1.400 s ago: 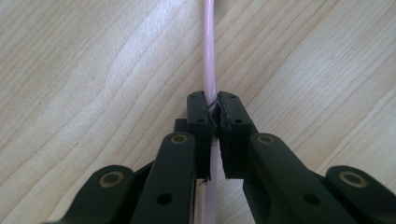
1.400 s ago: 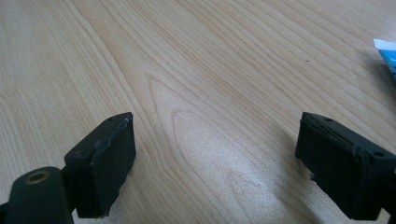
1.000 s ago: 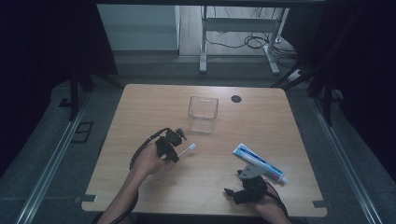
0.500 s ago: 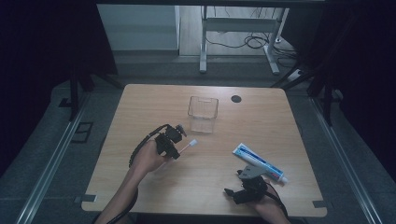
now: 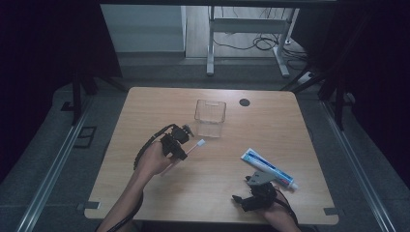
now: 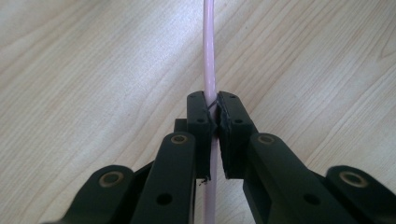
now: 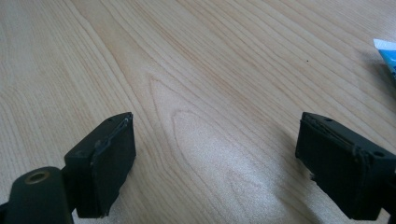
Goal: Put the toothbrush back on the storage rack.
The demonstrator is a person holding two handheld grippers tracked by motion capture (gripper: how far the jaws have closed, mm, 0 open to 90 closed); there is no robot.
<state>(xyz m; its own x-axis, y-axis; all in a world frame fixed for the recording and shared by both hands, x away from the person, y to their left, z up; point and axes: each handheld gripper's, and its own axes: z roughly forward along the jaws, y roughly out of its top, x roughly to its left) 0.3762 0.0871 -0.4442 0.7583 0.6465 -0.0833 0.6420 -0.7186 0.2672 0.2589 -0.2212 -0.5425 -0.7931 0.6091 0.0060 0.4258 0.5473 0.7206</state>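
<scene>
The left gripper (image 5: 178, 143) is seen above the left half of the wooden table (image 5: 145, 111), held by the person's left hand (image 5: 153, 159). Its jaws are closed tightly on the thin pink handle of a toothbrush (image 6: 209, 70). In the left gripper view the handle passes straight between the two black pads and continues ahead of them over the wood. In the high view the white head of the toothbrush (image 5: 199, 143) is seen just beyond the gripper, pointed toward a clear plastic container (image 5: 210, 117), which stands upright a little farther ahead and is not touched by it.

The right gripper (image 7: 215, 158) is held low near the person's edge of the table, and its jaws are spread wide with only bare wood between them. A toothpaste tube (image 5: 269, 168) is lying flat just beside this gripper, on its far right side; one blue and white corner of the tube (image 7: 386, 53) is seen at the right edge of the right gripper view. The two grippers are well apart.
</scene>
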